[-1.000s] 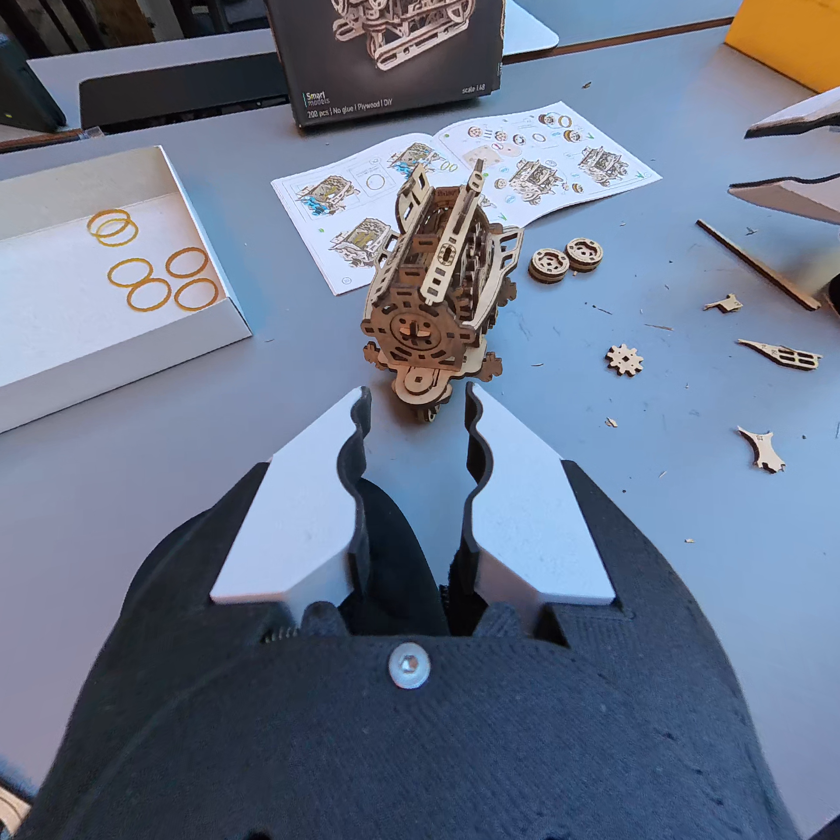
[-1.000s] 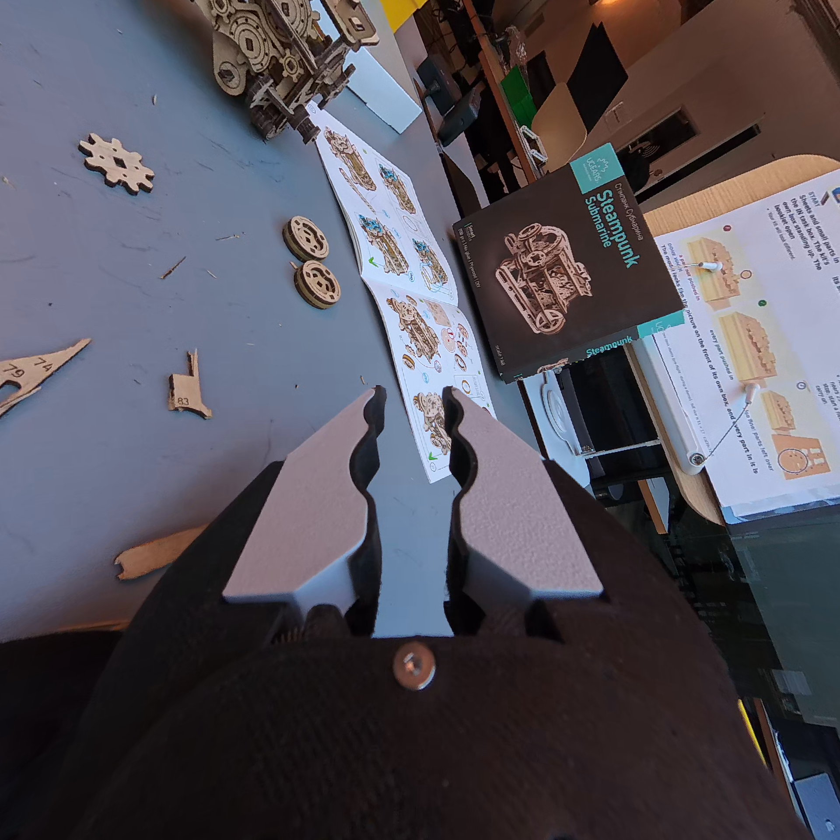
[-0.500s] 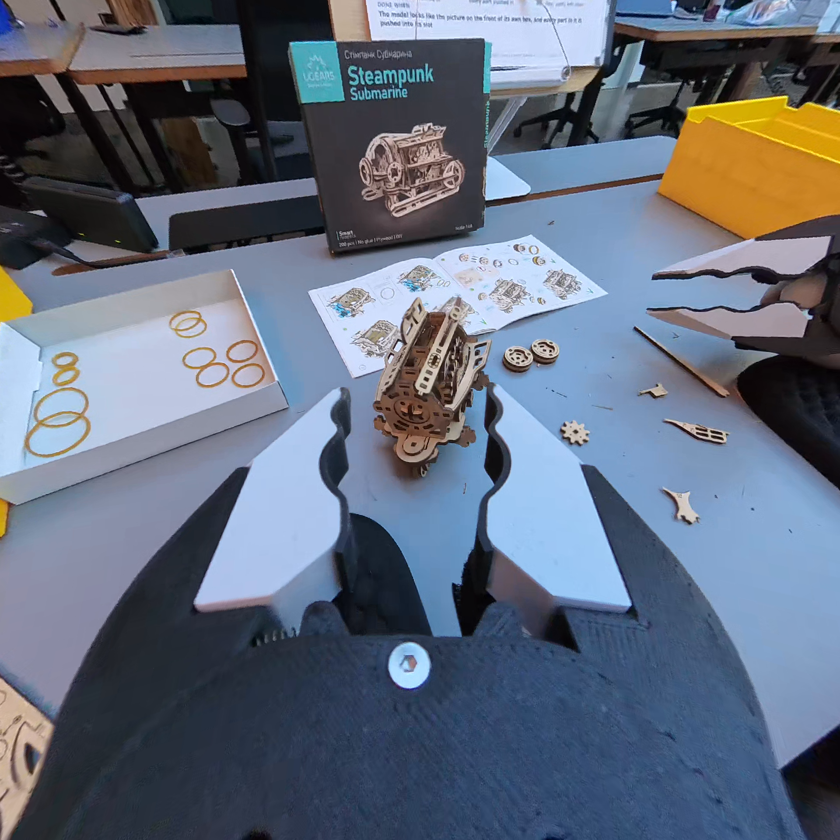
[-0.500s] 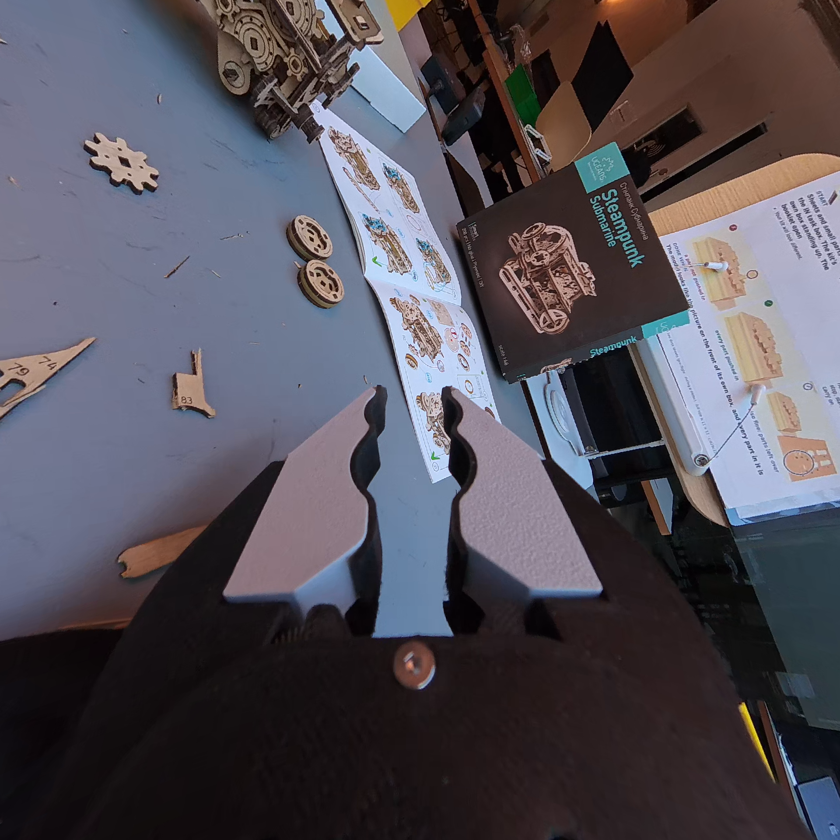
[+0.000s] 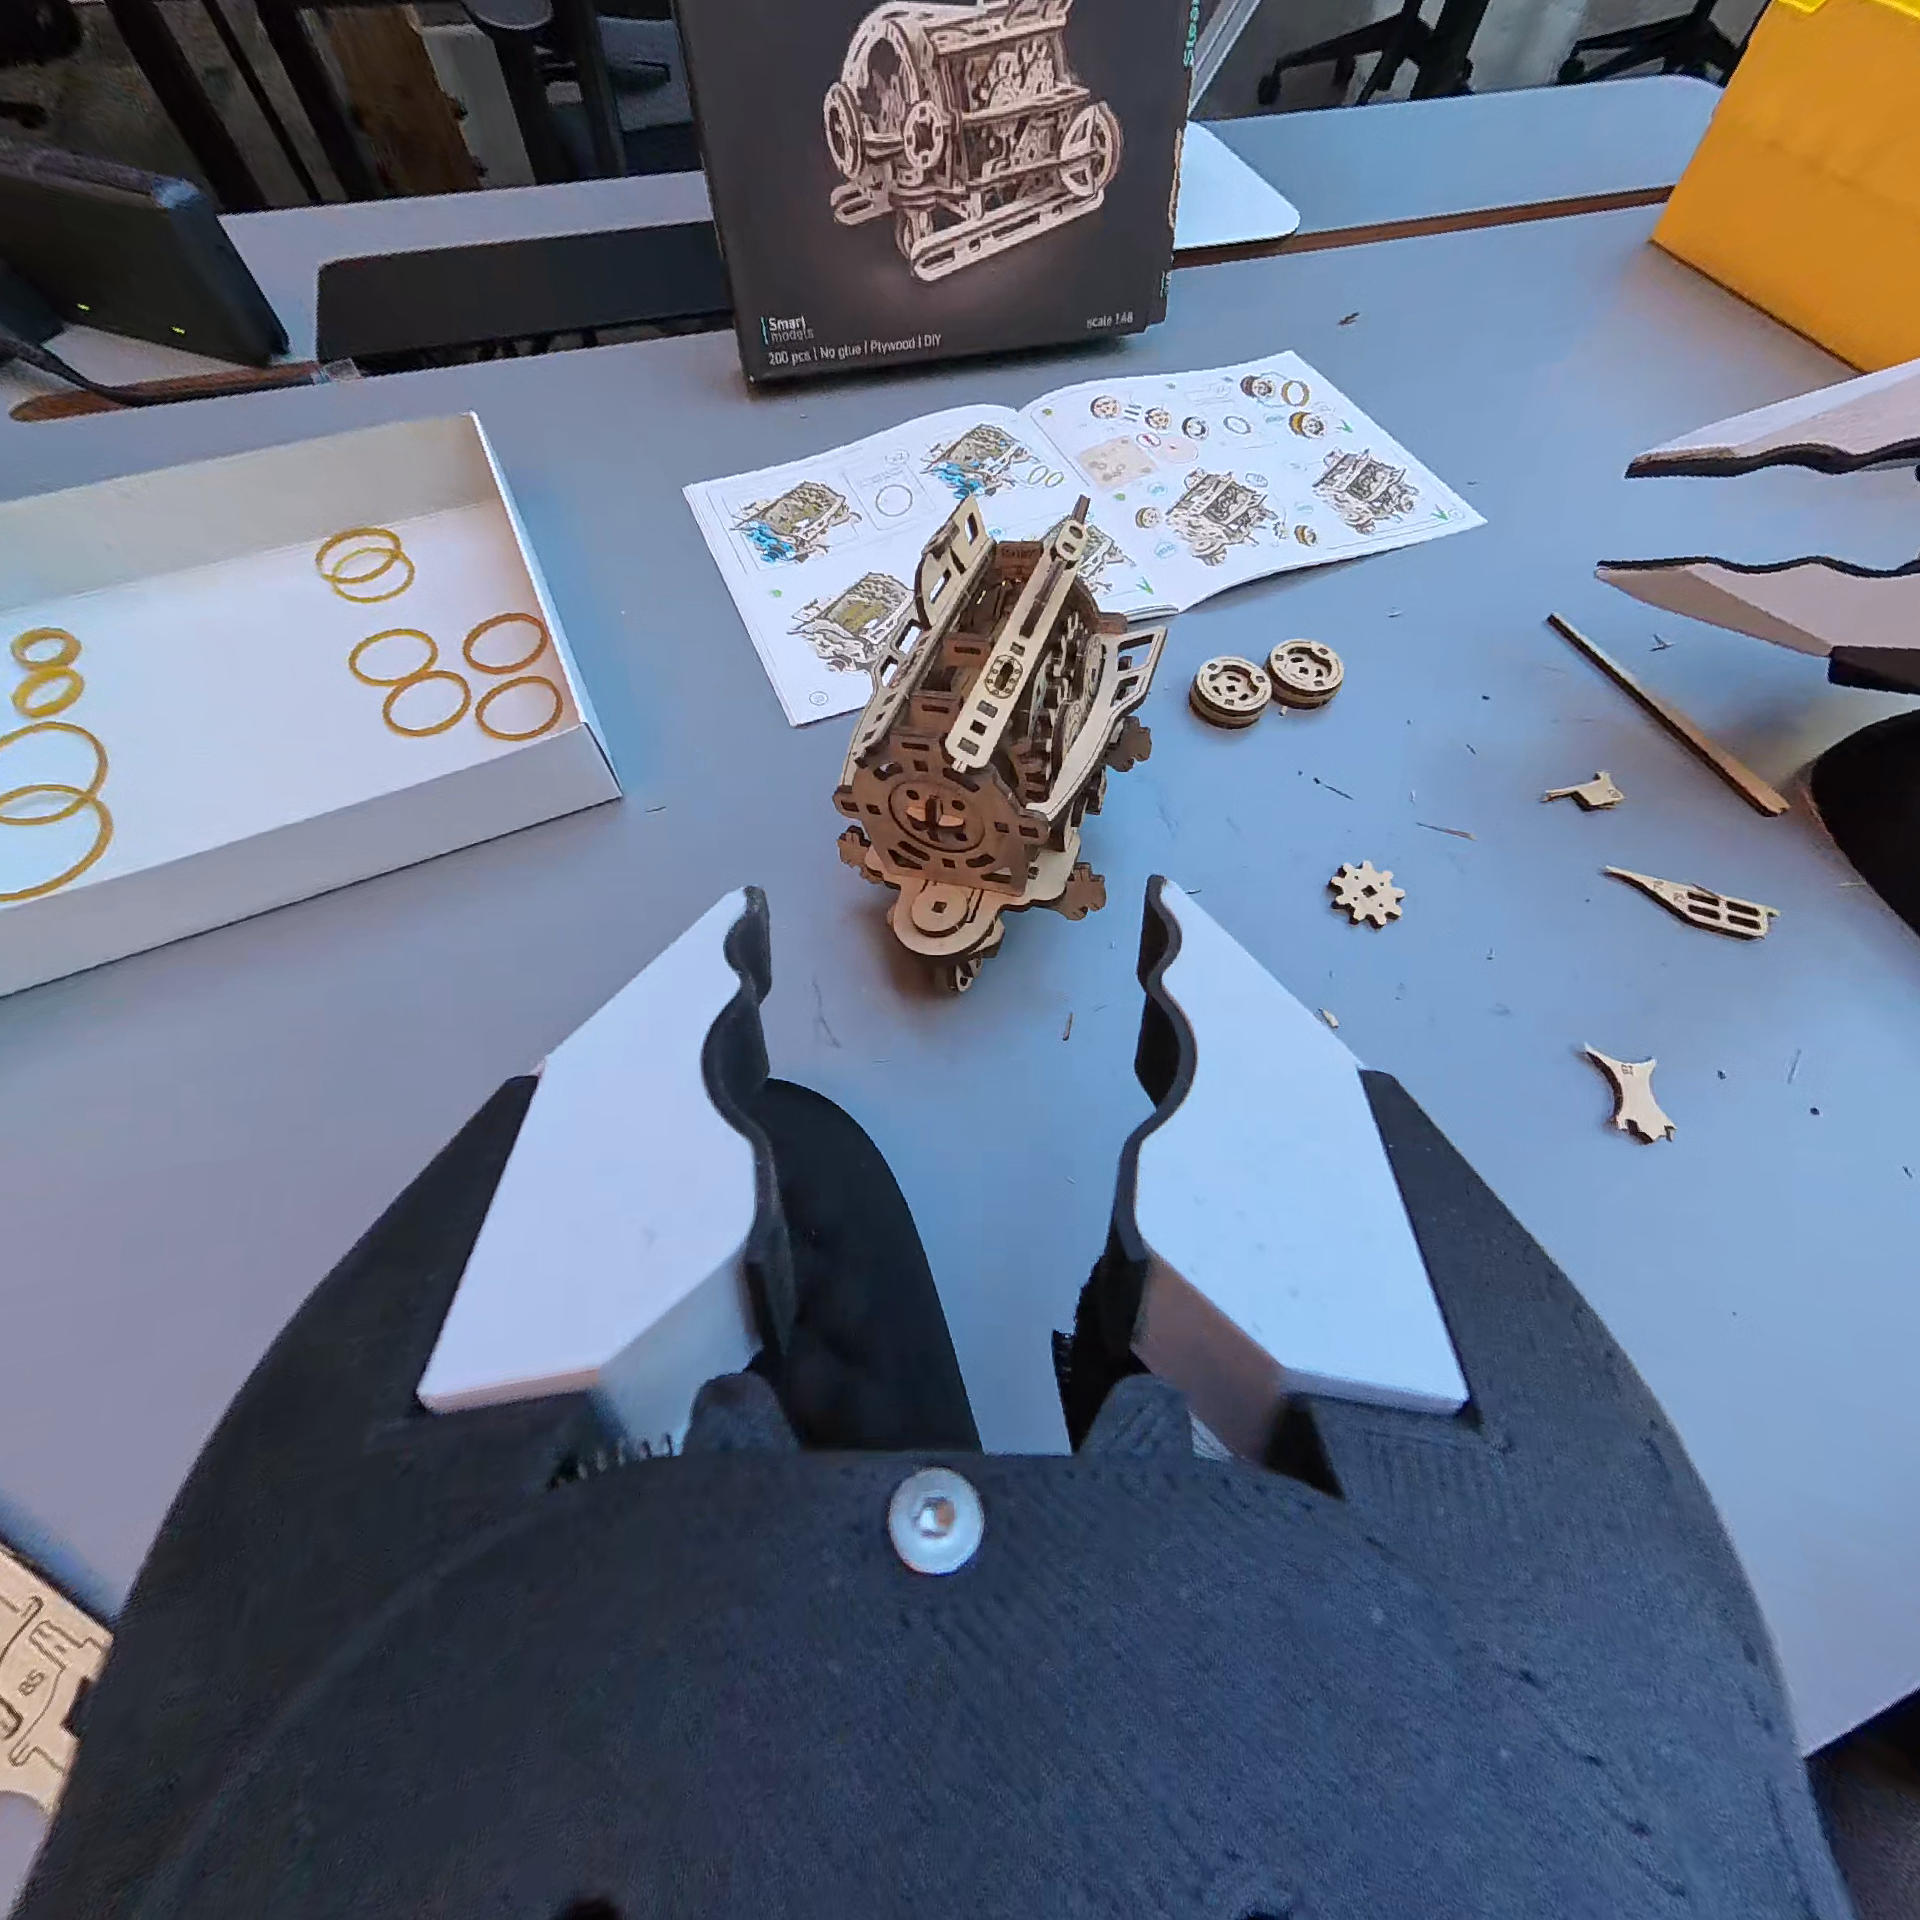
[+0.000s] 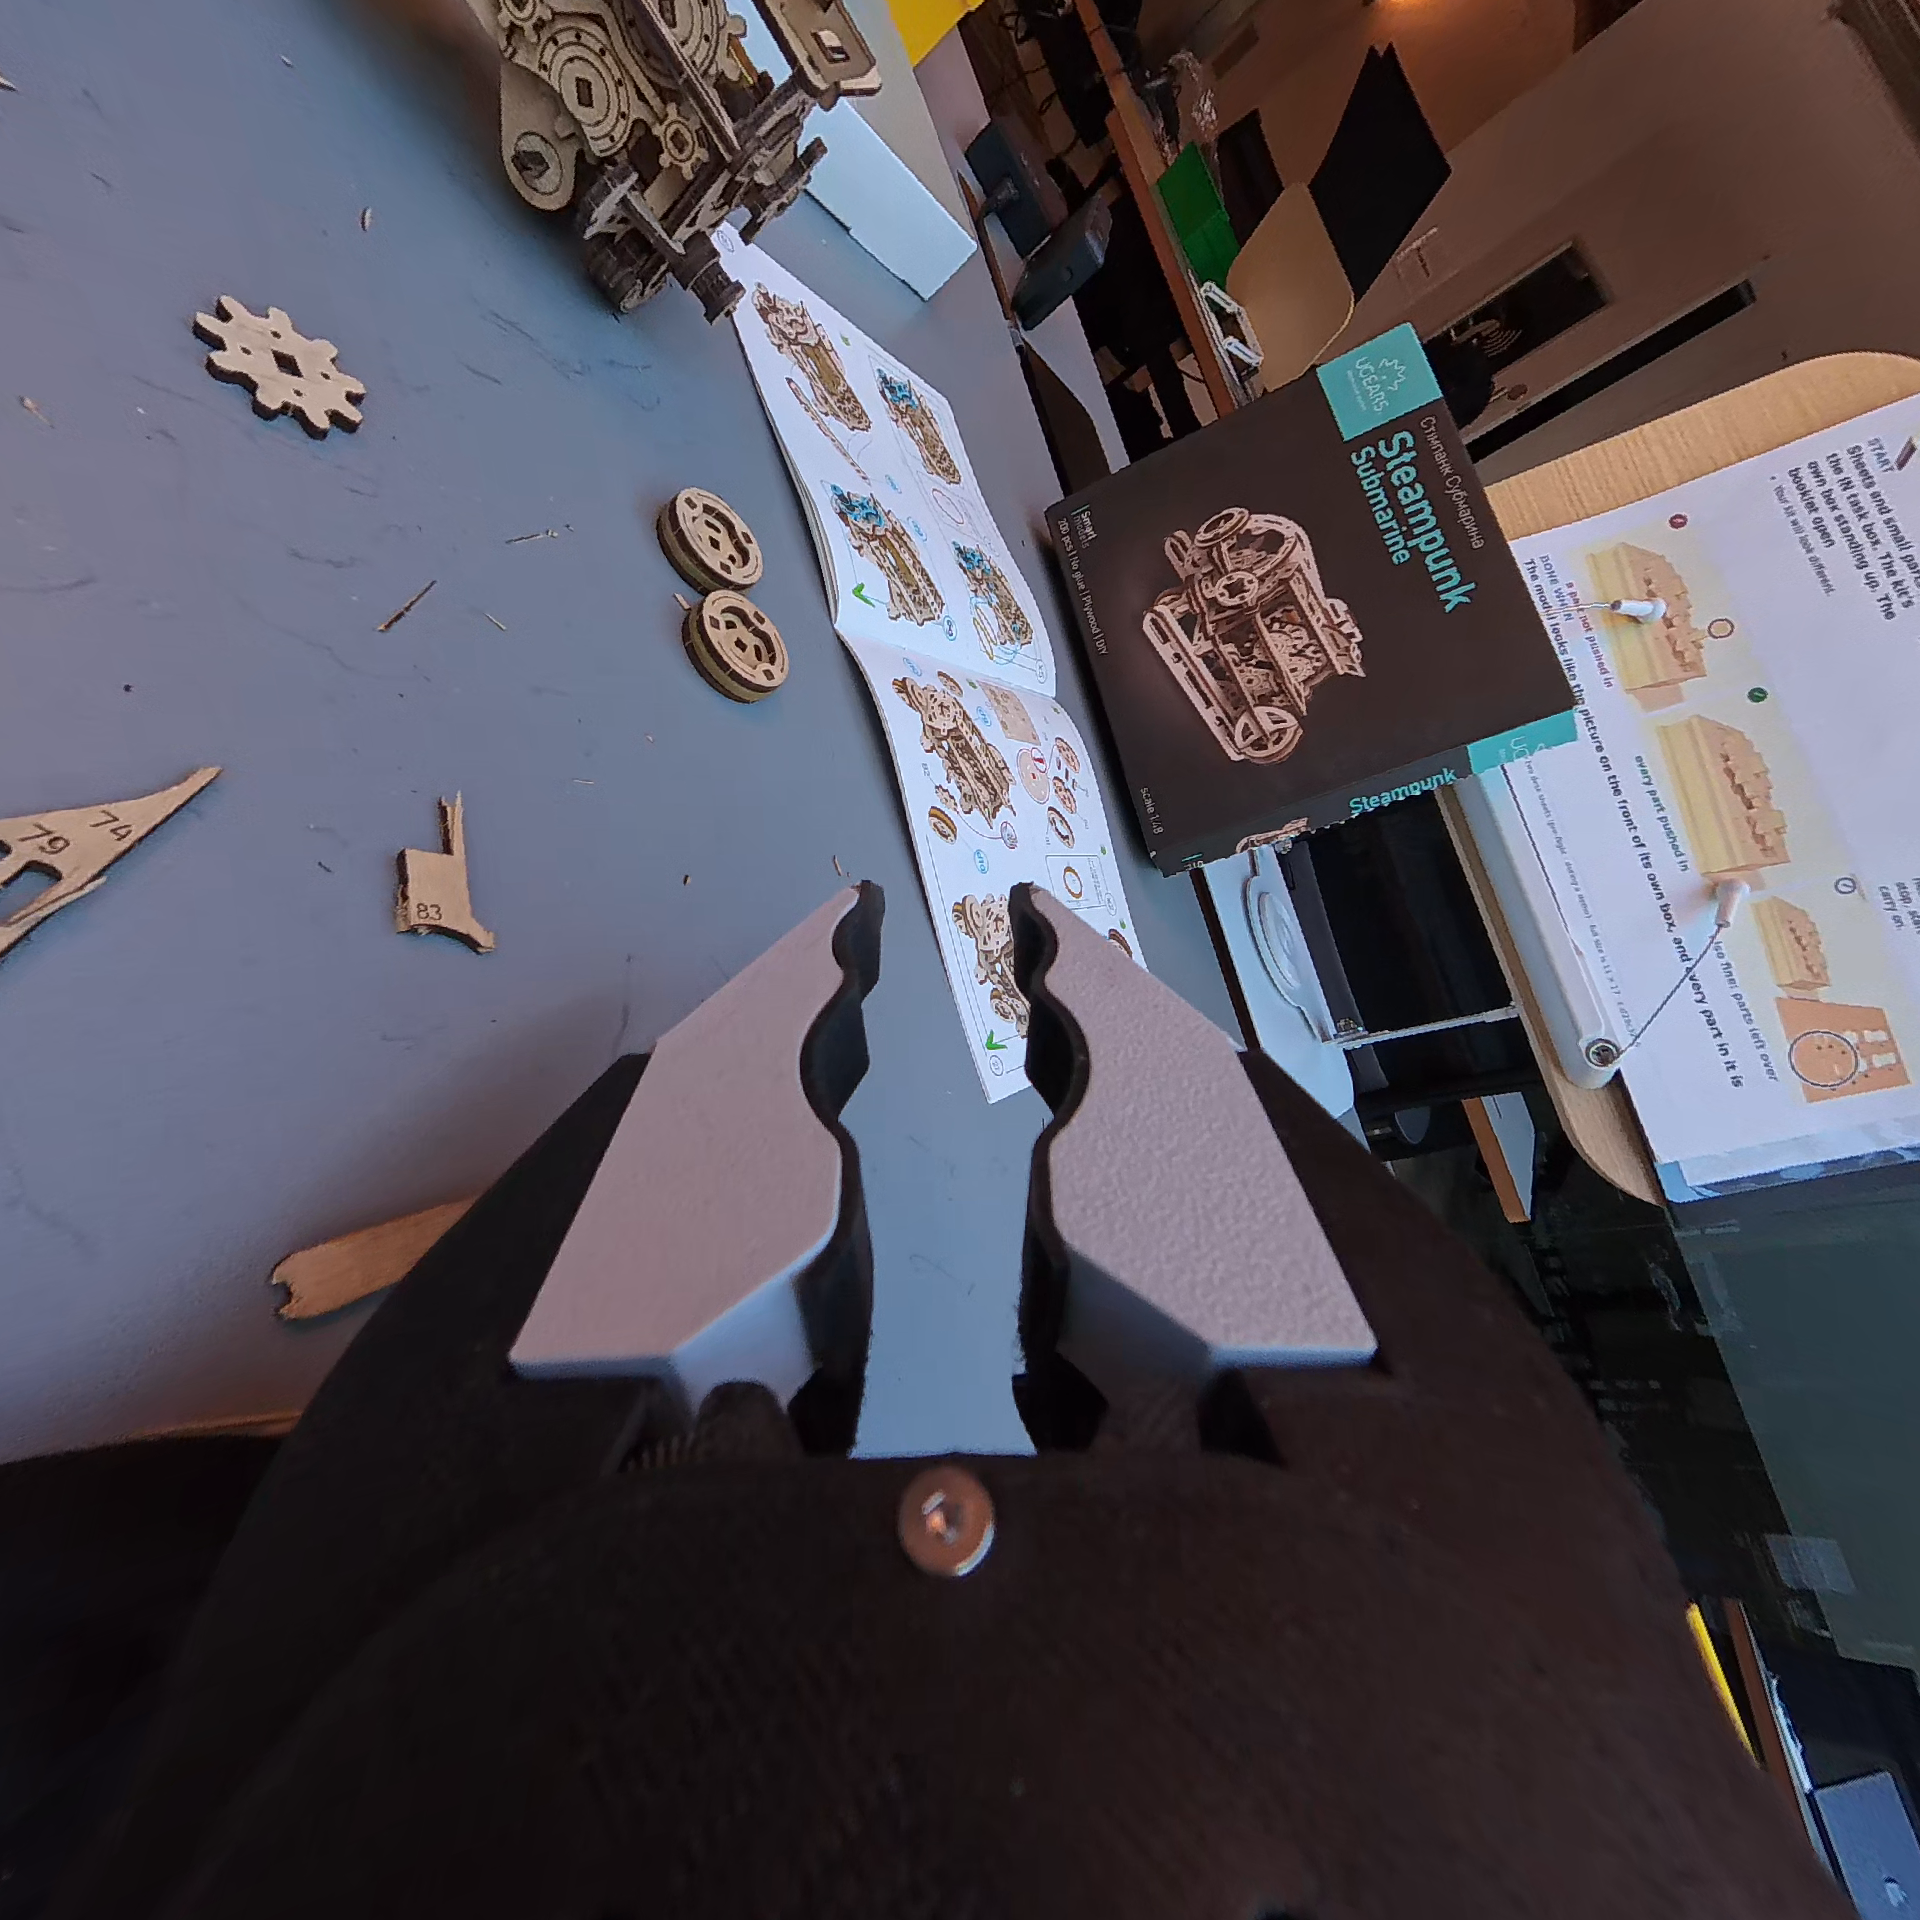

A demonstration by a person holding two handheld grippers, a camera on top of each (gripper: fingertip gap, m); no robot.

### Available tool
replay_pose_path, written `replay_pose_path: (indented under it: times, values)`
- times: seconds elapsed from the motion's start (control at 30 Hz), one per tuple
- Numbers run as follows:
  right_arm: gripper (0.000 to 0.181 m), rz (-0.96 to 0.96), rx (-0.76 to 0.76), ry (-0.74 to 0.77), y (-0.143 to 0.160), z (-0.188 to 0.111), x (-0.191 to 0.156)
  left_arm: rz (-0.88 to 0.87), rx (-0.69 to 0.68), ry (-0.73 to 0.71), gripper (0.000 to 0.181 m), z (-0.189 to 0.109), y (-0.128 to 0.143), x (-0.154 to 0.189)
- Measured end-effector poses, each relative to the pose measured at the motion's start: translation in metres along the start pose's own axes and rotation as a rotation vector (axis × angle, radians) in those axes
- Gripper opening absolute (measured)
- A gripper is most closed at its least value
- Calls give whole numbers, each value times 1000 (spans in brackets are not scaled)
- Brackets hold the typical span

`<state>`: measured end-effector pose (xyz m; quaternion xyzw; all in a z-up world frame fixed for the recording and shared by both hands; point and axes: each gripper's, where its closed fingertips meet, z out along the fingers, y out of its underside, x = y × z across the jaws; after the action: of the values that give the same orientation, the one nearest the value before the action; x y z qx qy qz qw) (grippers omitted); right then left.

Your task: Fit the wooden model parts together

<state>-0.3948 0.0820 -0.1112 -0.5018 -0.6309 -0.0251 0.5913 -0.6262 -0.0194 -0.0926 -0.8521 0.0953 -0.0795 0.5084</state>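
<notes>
A part-built wooden model (image 5: 987, 748) stands on the grey table (image 5: 312, 1091), just beyond my left gripper (image 5: 951, 914), which is open wide and empty. The model also shows at the top of the right wrist view (image 6: 665, 135). Two wooden wheels (image 5: 1262, 681) lie to its right and show in the right wrist view (image 6: 722, 592). A small gear (image 5: 1366, 894) and several loose flat pieces (image 5: 1694, 909) lie further right; the gear shows in the right wrist view (image 6: 281, 369). My right gripper (image 6: 945, 914) is open a little and empty, tilted sideways over the table's right part.
An open instruction booklet (image 5: 1091, 499) lies behind the model, with the dark kit box (image 5: 935, 177) upright behind it. A white tray (image 5: 260, 665) with several yellow rubber bands is at the left. A yellow bin (image 5: 1808, 166) is at the far right. A thin stick (image 5: 1662, 712) lies on the right. The grippers' ends are close to 25 cm from one another. Between my left fingertips and the small gear (image 5: 1366, 894) there is roughly 12 cm. My right wrist view (image 6: 275, 334) looks at it from another angle.
My left gripper pulled back and up, then came down toward the model again, its jaws opening wider. My right gripper has hardly moved.
</notes>
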Motion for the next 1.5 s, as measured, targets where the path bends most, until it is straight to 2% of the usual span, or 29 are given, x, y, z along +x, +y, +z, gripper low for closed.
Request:
replay_pose_path:
  times: [1.03,1.2,1.3,1.5]
  values:
    - [24,5,-1,-6,0,0,-1,-14,-19,8,70,-1,13,-3]
    - [24,5,-1,-5,0,0,-1,23,-55,58,50,4,24,9]
    - [24,4,-2,-5,0,0,-1,49,-98,52,51,11,36,13]
    - [24,4,-6,-5,1,0,-1,61,-115,21,49,14,40,10]
